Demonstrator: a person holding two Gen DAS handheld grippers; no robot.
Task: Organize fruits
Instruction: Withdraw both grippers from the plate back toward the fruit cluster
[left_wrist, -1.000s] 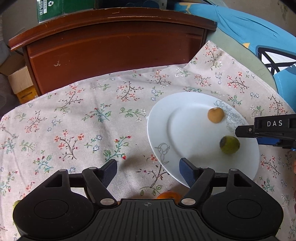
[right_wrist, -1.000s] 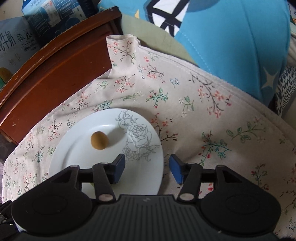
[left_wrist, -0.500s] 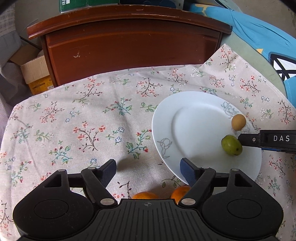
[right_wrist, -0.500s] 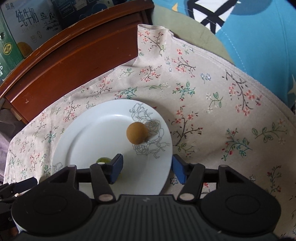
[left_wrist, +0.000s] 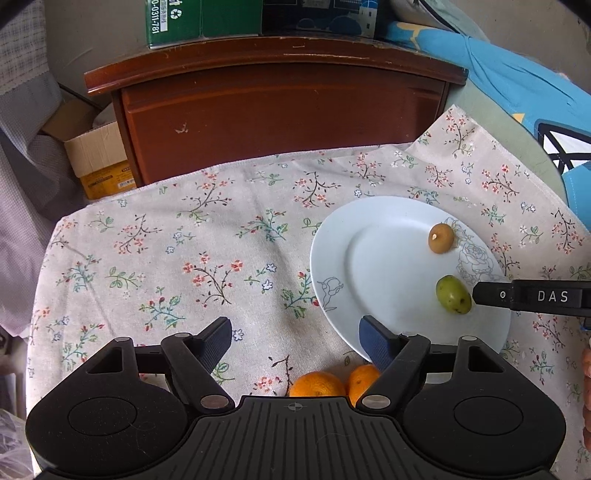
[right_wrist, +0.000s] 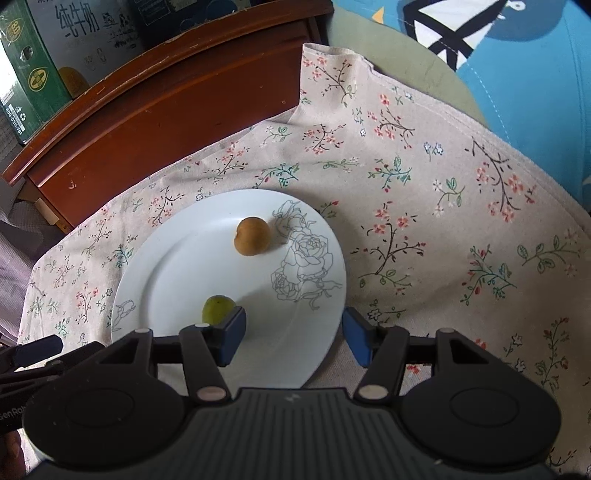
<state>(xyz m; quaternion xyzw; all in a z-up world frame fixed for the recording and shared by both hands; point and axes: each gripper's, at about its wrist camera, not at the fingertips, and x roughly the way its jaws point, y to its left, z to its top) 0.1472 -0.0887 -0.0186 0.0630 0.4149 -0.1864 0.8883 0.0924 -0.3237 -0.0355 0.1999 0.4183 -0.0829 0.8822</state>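
Observation:
A white plate (left_wrist: 388, 273) with a rose drawing lies on the floral cloth. On it are a small brown fruit (left_wrist: 440, 238) and a green fruit (left_wrist: 453, 294). Two oranges (left_wrist: 317, 384) lie on the cloth just in front of the plate, under my left gripper (left_wrist: 295, 338), which is open and empty. In the right wrist view the plate (right_wrist: 184, 266) holds the brown fruit (right_wrist: 252, 236) and the green fruit (right_wrist: 218, 308). My right gripper (right_wrist: 293, 332) is open and empty above the plate's near edge, its left finger beside the green fruit.
A dark wooden cabinet (left_wrist: 280, 107) stands behind the cloth with boxes (left_wrist: 199, 18) on top. A cardboard box (left_wrist: 99, 155) sits at the left on the floor. A blue cushion (right_wrist: 517, 74) lies at the right. The right gripper's side (left_wrist: 535, 297) shows at the plate's right edge.
Both grippers have drawn back and risen. The two oranges have come into the left view, and the green fruit into the right view. The brown fruit has rolled a little on the plate.

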